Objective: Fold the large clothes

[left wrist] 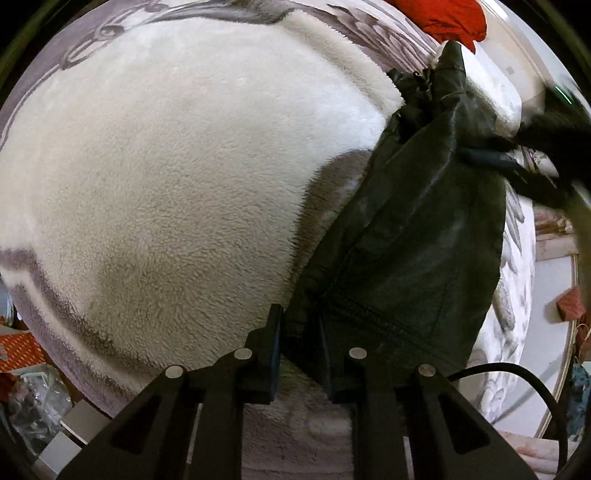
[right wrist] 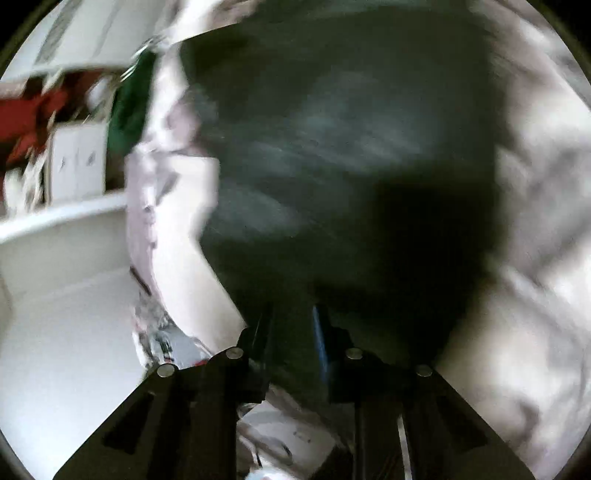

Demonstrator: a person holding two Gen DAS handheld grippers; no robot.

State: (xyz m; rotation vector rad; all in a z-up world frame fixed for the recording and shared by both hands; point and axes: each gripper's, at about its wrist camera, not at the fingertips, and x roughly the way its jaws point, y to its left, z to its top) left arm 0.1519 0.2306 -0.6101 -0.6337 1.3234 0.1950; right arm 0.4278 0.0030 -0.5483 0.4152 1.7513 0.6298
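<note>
A dark green-black jacket (left wrist: 413,236) with a shiny surface and a zip lies on a cream fleece blanket (left wrist: 177,177). My left gripper (left wrist: 300,325) is shut on the jacket's near hem, cloth pinched between its black fingers. At the far right of the left wrist view, the right gripper (left wrist: 524,173) shows as a dark blur against the jacket's other edge. In the blurred right wrist view, the jacket (right wrist: 332,166) fills the middle, and my right gripper (right wrist: 293,325) is shut on its near edge.
The blanket covers a bed with a grey and white feather-print sheet (left wrist: 513,295). A red cloth (left wrist: 443,18) lies at the far top. White shelving (right wrist: 55,229) and boxes stand left of the bed. A black cable (left wrist: 517,376) runs at lower right.
</note>
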